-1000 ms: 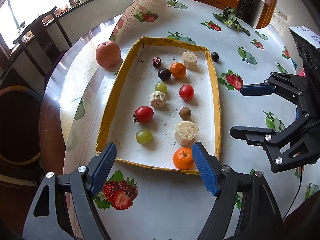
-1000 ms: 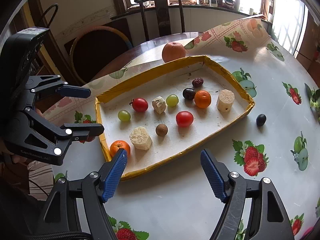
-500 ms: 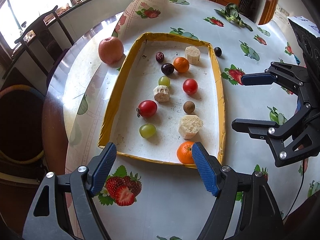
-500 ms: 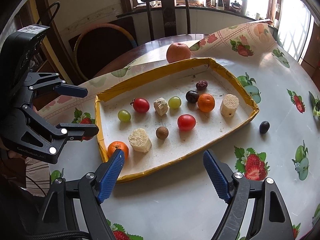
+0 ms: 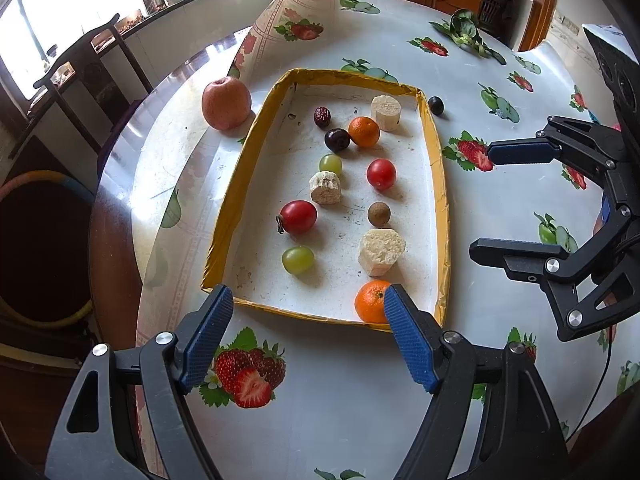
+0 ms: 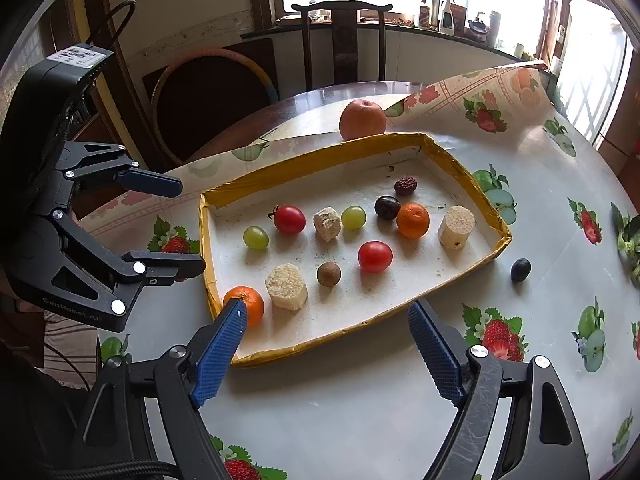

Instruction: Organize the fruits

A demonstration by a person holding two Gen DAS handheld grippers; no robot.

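Observation:
A shallow tray with a yellow rim [image 5: 236, 184] [image 6: 320, 156] holds several fruits and three pale chunks: two oranges [image 5: 370, 306] [image 5: 363, 131], two cherry tomatoes, two green grapes, a dark plum, a red date and a brown longan. Outside the tray, an apple [image 5: 226, 103] [image 6: 363, 119] rests against its far corner and a dark grape [image 5: 435, 105] [image 6: 521, 270] lies by its side. My left gripper [image 5: 306, 296] [image 6: 188, 226] hovers open at the tray's near end. My right gripper [image 6: 327, 308] [image 5: 483, 199] is open beside the tray's long side. Neither holds anything.
The strawberry-print tablecloth curls up at the far edge [image 5: 296, 0], baring dark wood table. A leafy green vegetable [image 5: 464, 26] lies far across the table. A wooden chair [image 6: 344, 40] and a hoop [image 6: 208, 92] stand beyond the table edge.
The right gripper's jaws have widened a little and it has shifted slightly beside the tray. No fruit has moved.

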